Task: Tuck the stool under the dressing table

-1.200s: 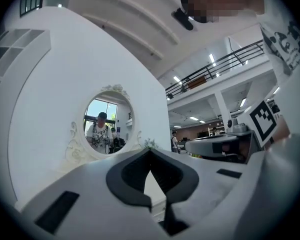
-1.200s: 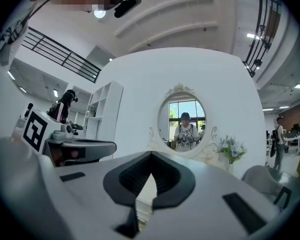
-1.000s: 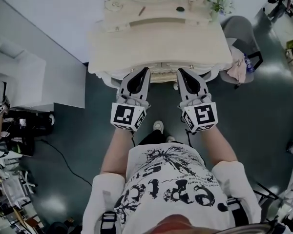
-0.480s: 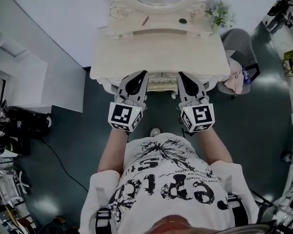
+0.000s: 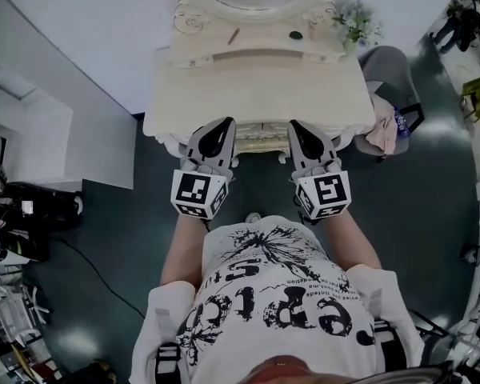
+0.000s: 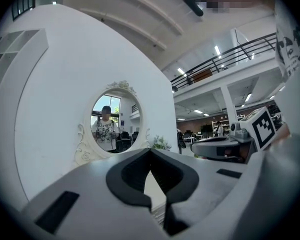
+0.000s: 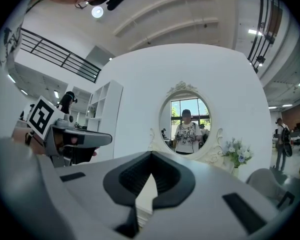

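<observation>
Stool: almost wholly out of sight beneath the cream, carved wooden dressing table (image 5: pixel 256 86). Only a scrolled cream strip (image 5: pixel 260 140) peeking from under the front edge, impossible to tell whether stool seat or table apron.

Grey, black-padded left gripper (image 5: pixel 222 125) and matching right gripper (image 5: pixel 298 126) side by side at that front edge, one on either side of the strip, marker cubes toward the person's white printed shirt (image 5: pixel 280 302). Both pairs of jaws pressed together at the tips, pinching nothing; pale tabletop visible through the gap behind the tips.

Beyond them, an oval white-framed mirror (image 7: pixel 186 124) with a person reflected. Small bunch of pale flowers (image 5: pixel 356 14) at the far right corner of the table. Grey round chair (image 5: pixel 388 58) with a pink cloth (image 5: pixel 384 126) just beside the table's right end. Dark teal floor (image 5: pixel 432 198) all around.
</observation>
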Available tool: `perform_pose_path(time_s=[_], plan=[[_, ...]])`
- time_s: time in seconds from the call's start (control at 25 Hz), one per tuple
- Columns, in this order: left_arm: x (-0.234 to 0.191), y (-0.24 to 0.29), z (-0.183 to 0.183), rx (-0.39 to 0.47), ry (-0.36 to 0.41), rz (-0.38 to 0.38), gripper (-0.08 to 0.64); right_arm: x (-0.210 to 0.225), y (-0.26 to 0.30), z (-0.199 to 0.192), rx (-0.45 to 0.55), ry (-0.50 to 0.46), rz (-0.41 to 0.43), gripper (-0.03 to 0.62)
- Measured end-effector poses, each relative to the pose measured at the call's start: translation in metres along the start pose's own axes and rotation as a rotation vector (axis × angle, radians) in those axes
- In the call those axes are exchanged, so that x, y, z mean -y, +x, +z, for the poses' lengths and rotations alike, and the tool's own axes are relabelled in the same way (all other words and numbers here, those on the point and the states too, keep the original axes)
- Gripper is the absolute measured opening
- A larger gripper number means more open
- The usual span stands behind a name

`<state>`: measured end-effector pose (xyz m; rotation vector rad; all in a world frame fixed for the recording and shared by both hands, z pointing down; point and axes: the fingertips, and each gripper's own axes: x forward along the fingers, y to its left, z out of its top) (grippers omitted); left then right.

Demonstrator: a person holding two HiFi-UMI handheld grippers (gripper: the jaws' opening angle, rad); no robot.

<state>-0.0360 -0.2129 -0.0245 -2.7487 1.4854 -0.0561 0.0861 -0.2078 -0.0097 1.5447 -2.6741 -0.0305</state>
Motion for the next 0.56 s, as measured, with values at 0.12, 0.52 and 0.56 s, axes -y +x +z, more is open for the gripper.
perform_pose_path(time_s=[0.12, 0.52, 0.56], plan=[[-0.003, 0.003, 0.0, -0.001, 0.002, -0.008, 0.017, 0.004, 0.003, -0.002, -0.005, -0.013, -0.016, 0.015], [-0.016, 0.009, -0.013, -0.014, 0.017, -0.044, 0.017, 0.003, 0.021, -0.005, -0.007, -0.005, 0.0, 0.015], [-0.019, 0.01, -0.014, -0.016, 0.02, -0.045, 0.017, 0.003, 0.023, -0.006, -0.008, -0.004, 0.001, 0.015]])
